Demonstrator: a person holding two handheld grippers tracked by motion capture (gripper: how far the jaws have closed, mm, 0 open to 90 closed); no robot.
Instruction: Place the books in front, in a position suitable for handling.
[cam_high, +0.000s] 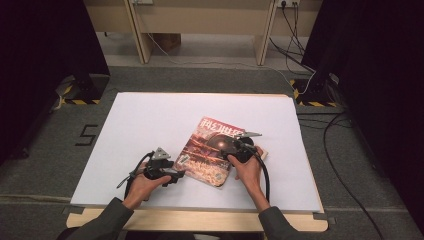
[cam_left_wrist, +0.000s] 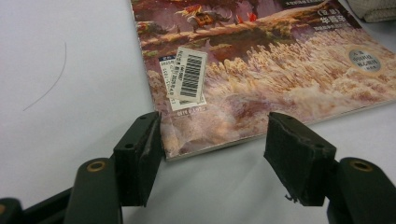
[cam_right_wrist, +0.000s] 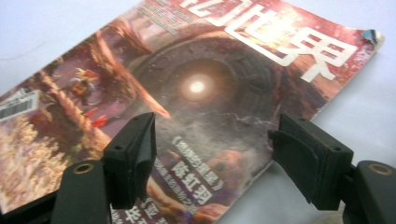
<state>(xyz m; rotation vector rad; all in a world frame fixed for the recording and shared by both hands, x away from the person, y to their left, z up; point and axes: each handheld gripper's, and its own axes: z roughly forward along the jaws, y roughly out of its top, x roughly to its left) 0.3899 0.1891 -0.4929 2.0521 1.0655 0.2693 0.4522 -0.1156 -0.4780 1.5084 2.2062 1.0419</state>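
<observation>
Currently both jaws spread: left gripper (cam_left_wrist: 212, 154) straddles the magazine (cam_high: 215, 152) near corner — right gripper (cam_right_wrist: 212, 158) over its side edge.

One magazine (cam_high: 216, 151) lies on one white board (cam_high: 140, 125). I carry two grippers, my left gripper (cam_high: 176, 175) and my right gripper (cam_high: 235, 145), each with two black jaws, four in all, and each held by one hand. One barcode sticker (cam_left_wrist: 190, 74) sits on the cover. Two yellow-and-black striped stand feet (cam_high: 75, 101) flank the table.
</observation>
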